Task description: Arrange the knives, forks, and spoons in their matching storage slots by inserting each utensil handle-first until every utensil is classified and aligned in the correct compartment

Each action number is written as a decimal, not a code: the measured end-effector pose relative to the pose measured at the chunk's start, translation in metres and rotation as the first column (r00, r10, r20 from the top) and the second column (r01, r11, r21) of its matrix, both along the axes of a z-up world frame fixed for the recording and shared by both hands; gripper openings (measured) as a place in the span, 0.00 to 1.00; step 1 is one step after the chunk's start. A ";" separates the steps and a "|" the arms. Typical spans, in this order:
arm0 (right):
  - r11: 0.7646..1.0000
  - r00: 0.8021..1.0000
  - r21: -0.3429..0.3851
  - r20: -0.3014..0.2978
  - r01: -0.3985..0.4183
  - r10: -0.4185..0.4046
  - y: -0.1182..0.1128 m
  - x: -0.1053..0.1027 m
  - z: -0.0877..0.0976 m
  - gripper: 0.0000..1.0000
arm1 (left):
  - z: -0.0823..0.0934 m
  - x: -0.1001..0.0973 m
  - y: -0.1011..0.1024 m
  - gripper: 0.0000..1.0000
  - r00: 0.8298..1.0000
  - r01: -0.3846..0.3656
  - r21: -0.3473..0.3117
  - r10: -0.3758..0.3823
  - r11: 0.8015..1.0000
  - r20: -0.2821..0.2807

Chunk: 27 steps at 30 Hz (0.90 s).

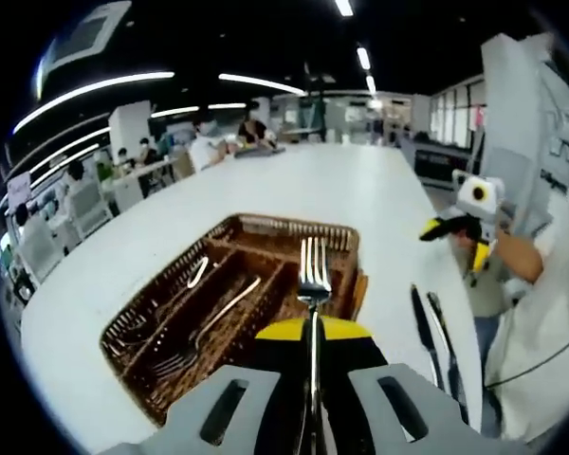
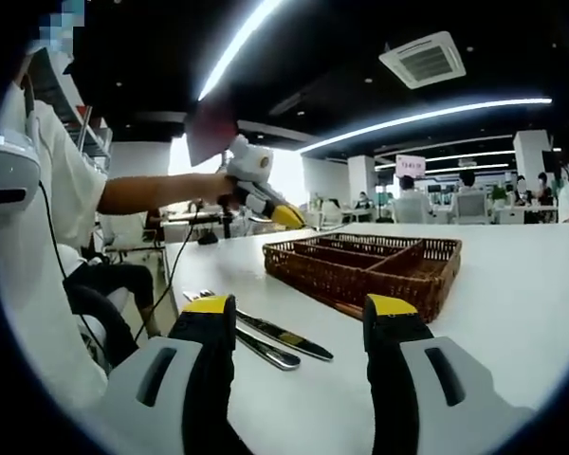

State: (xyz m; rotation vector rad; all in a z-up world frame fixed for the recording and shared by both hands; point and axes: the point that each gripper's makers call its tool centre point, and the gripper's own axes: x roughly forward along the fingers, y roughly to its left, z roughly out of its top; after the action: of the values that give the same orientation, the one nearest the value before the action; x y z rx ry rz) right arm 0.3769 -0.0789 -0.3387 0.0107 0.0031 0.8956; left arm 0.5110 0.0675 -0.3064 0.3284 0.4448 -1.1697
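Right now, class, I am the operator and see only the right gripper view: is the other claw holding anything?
Observer: Yes, the left claw is shut on a fork, tines pointing away.
Operator: Is anything stored yet?
Observer: A spoon lies in a left compartment of the wicker tray.
Operator: Anything else?
Observer: A second fork lies in the next compartment.

fork (image 1: pixel 313 313) handle hidden between jaws, distant people blurred
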 end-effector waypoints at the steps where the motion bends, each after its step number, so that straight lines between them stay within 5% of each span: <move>1: 1.000 1.000 0.000 0.001 0.001 -0.001 0.000 0.000 0.000 0.56 | 0.000 0.001 0.000 0.02 1.000 0.004 0.008 -0.004 1.000 -0.001; 27: 0.999 1.000 -0.013 -0.008 0.030 -0.030 -0.011 0.025 -0.003 0.56 | -0.016 0.063 0.002 0.02 1.000 0.004 0.052 -0.002 0.999 -0.030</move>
State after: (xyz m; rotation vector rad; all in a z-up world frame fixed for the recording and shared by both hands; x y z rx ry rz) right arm 0.4018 -0.0897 -0.3414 0.0025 0.0161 0.8651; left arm 0.5737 0.0696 -0.3220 0.3570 0.5019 -1.1687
